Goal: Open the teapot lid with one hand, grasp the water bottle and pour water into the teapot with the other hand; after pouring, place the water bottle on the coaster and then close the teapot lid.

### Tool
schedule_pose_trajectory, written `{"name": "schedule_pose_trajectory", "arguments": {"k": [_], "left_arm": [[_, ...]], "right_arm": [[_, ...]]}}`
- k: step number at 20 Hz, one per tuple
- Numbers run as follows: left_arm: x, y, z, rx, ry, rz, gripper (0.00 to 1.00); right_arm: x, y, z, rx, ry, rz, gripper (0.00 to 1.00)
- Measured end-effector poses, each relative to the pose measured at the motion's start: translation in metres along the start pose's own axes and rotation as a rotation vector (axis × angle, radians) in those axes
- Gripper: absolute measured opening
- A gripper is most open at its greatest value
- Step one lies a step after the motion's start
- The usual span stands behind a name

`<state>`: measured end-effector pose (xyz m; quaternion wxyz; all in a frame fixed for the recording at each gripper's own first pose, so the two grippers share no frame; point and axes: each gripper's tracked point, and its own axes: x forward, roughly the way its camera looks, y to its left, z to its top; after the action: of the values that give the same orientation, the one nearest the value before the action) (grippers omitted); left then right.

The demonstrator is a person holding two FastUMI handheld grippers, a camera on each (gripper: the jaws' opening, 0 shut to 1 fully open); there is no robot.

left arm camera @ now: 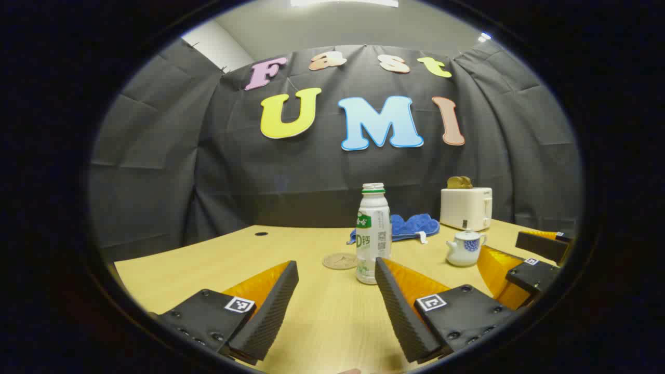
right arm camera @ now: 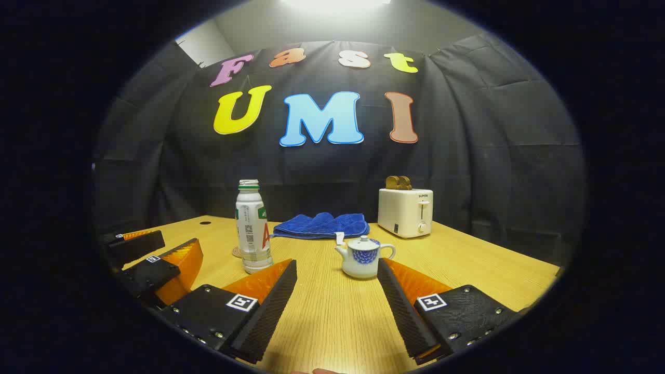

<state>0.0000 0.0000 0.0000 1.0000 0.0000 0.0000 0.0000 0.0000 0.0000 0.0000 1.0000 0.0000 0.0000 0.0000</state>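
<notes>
A white water bottle (left arm camera: 373, 234) with a green label stands upright and uncapped on the wooden table, just ahead of my left gripper (left arm camera: 336, 270), which is open and holds nothing. A round coaster (left arm camera: 340, 261) lies just left of the bottle. The small white teapot (right arm camera: 362, 257) with a blue pattern sits with its lid on, a short way ahead of my right gripper (right arm camera: 336, 270), also open. In the right gripper view the bottle (right arm camera: 253, 227) stands left of the teapot, and in the left gripper view the teapot (left arm camera: 464, 248) is at the right.
A blue cloth (right arm camera: 322, 225) lies folded near the back wall. A white toaster (right arm camera: 405, 211) with toast in it stands at the back right. The other gripper (left arm camera: 537, 259) shows at the right edge of the left gripper view.
</notes>
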Motion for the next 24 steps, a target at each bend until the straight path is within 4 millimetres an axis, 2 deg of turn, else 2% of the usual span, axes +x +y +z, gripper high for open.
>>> {"name": "schedule_pose_trajectory", "arguments": {"k": [2, 4, 8, 13, 17, 24], "left_arm": [[0.012, -0.015, 0.007, 0.008, -0.021, -0.048, 1.00], [0.017, -0.028, 0.009, -0.031, -0.028, -0.100, 1.00], [0.019, -0.024, 0.008, -0.028, -0.035, -0.080, 1.00], [0.019, -0.027, 0.008, -0.028, -0.035, -0.092, 1.00], [0.020, -0.020, 0.008, -0.027, -0.033, -0.063, 1.00], [0.032, -0.032, 0.009, -0.024, -0.038, -0.124, 1.00]], "right_arm": [[0.005, -0.001, -0.001, 0.001, 0.002, 0.047, 0.95], [0.012, -0.018, -0.001, 0.005, 0.003, 0.031, 0.95], [0.021, -0.025, -0.001, 0.004, 0.006, 0.012, 0.96], [0.021, -0.025, -0.002, 0.004, 0.005, 0.012, 0.96], [0.021, -0.025, -0.002, 0.005, 0.006, 0.011, 0.96], [0.027, -0.025, -0.002, 0.009, 0.016, 0.043, 0.96]]}}
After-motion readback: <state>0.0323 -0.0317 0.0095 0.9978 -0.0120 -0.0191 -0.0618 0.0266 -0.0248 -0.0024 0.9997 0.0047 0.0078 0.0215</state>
